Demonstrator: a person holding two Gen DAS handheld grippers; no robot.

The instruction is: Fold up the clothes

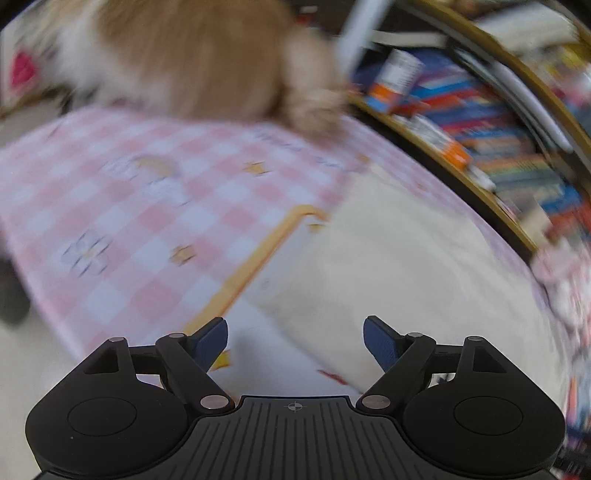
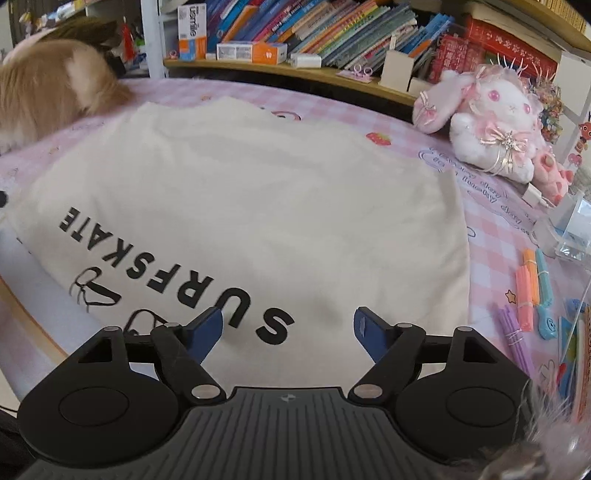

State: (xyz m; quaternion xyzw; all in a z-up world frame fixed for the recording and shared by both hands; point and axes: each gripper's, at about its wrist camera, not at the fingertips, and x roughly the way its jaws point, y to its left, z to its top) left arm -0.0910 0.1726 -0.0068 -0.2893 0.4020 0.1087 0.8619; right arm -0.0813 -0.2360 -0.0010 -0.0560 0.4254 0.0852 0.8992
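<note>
Both grippers, left (image 1: 295,341) and right (image 2: 288,332), stand wide apart, holding nothing; the cream cotton T-shirt printed SURFSKATE (image 2: 258,206) lies flat on the pink checked tablecloth (image 2: 491,236), a fluffy tan-and-white animal (image 2: 48,99) at ten o'clock

Pink checked tablecloth (image 2: 491,236) with star and flower prints; furry tan-and-white animal (image 1: 192,55) at far edge, blurred; pink-white plush rabbit (image 2: 491,122) near shelf; bookshelf (image 2: 332,33) crammed with colourful books; bundled markers (image 2: 526,291) at right.
</note>
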